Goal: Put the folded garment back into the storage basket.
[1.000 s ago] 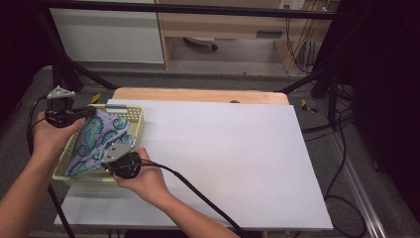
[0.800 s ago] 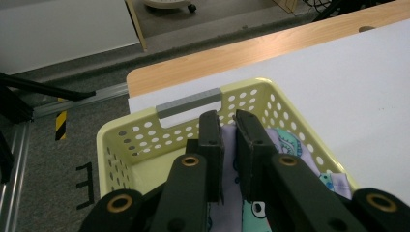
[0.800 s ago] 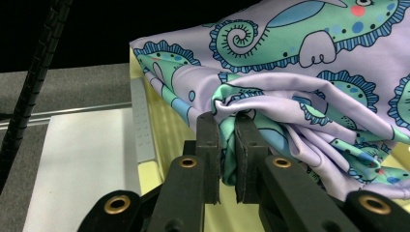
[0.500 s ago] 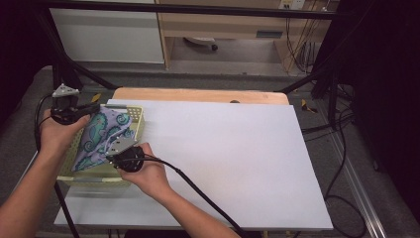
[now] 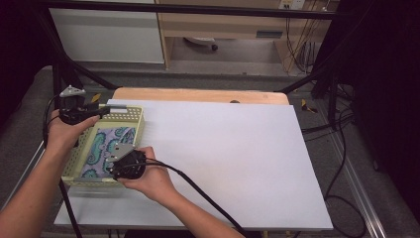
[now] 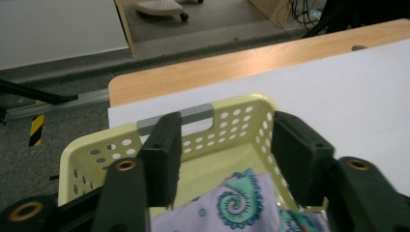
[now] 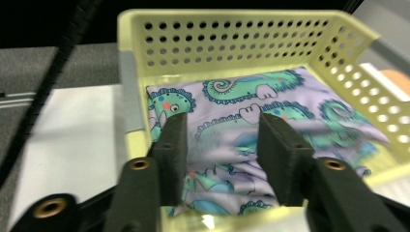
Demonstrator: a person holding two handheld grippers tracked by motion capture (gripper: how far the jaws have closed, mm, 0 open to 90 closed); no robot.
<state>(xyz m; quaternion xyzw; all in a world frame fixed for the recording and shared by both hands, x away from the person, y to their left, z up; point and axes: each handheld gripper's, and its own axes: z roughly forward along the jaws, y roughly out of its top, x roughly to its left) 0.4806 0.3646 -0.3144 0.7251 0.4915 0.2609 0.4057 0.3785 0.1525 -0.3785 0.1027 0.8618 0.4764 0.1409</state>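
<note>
Both sets of fingers released over a folded cloth lying in a pale yellow basket.

Left gripper (image 6: 222,159): fingers (image 6: 162,159) part-open after just widening, nothing between them, poised above the basket's far end. Right gripper (image 7: 222,159): fingers (image 7: 280,154) likewise just parted, spread above the cloth (image 7: 241,130) without pressing it. The paisley-printed cloth (image 5: 106,153) lies flat inside the perforated basket (image 5: 136,124); the basket's long axis runs away from the person, at the left edge of the white tabletop (image 5: 237,158).
</note>
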